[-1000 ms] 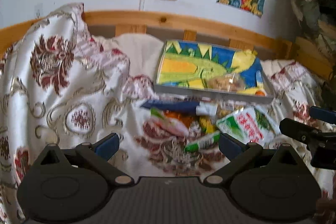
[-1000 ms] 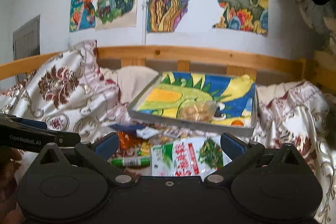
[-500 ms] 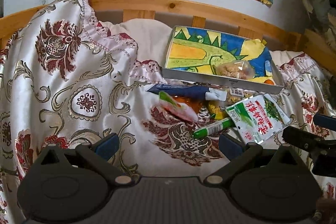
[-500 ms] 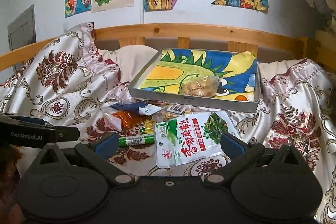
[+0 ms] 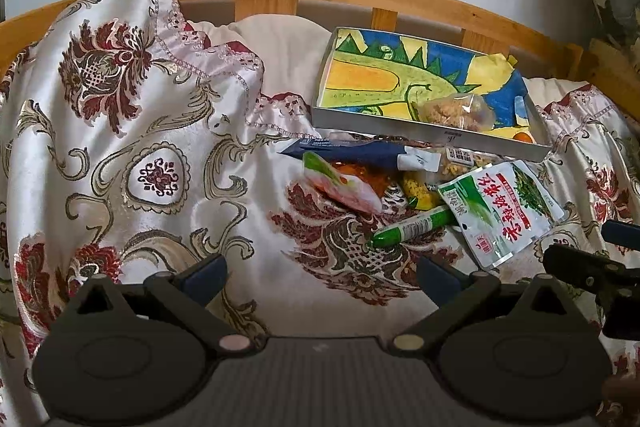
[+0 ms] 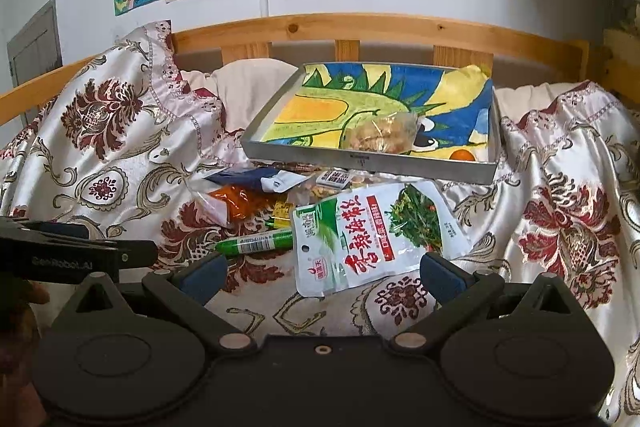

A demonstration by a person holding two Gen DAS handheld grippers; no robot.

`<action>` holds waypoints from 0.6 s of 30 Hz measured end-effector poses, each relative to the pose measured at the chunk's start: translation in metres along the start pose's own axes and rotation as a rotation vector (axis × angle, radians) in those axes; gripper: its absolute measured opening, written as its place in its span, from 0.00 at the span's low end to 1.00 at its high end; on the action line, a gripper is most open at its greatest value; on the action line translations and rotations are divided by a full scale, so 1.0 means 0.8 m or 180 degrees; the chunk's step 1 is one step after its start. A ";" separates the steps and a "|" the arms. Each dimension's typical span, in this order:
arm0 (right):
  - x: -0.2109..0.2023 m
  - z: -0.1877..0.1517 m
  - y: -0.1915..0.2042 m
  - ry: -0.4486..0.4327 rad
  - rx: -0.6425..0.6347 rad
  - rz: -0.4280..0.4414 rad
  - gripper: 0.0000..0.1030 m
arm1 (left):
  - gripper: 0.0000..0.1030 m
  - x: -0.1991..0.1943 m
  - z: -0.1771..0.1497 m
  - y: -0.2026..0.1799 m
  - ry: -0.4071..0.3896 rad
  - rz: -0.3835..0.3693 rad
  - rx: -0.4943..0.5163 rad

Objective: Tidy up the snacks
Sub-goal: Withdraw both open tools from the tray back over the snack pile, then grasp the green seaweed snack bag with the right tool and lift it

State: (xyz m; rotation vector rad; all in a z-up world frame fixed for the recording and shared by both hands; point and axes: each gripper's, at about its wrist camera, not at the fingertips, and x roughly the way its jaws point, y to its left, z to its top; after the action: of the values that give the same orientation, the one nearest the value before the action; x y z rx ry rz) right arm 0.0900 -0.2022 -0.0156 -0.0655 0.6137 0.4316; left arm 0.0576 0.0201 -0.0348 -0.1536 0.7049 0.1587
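Step in hand: I judge I am lining up a first pick from the snack pile on the bed; only a clear bag of snacks point(image 6: 382, 135) and a small orange thing beside it lie in the tray point(image 6: 360, 163) so far.
Right hand-held gripper point(image 6: 322, 273): jaws spread wide, nothing between them, hanging just short of the pile.
Left hand-held gripper point(image 5: 320, 273): also wide open and empty, over bare bedspread point(image 5: 160, 131) at lower centre of its frame.
Nearest target: the seaweed pouch point(image 6: 372, 235), flat on the bedspread, dead ahead of my right jaws at frame centre; its lower edge sits just past the fingertip line.
Pouch long axis: it runs from lower left to upper right in the right wrist view, skewed to my jaw line, so I would want a wrist turn or a pinch on the near edge.
Which arm is nearer: the right, clearly; in the left wrist view the same pouch point(image 5: 500, 211) lies off to the right of centre, further up the frame.
Green stick point(image 6: 256, 243): touching the pouch's left edge, lying nearly crosswise, closer to the left jaw of my right tool.
Tray bearing: straight beyond the pile, upper centre, propped with its near wall facing me.
Risk: slippery foil on satin may slide away as I close.
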 end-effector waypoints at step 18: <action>0.023 0.005 -0.025 0.0271 0.0221 0.0070 0.99 | 1.00 0.025 0.008 -0.014 0.0041 -0.0172 0.0222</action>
State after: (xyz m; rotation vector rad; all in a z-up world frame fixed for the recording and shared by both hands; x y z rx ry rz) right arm 0.1140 -0.2131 -0.0245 -0.0111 0.7133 0.4299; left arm 0.0793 0.0123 -0.0421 -0.1069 0.7177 0.0814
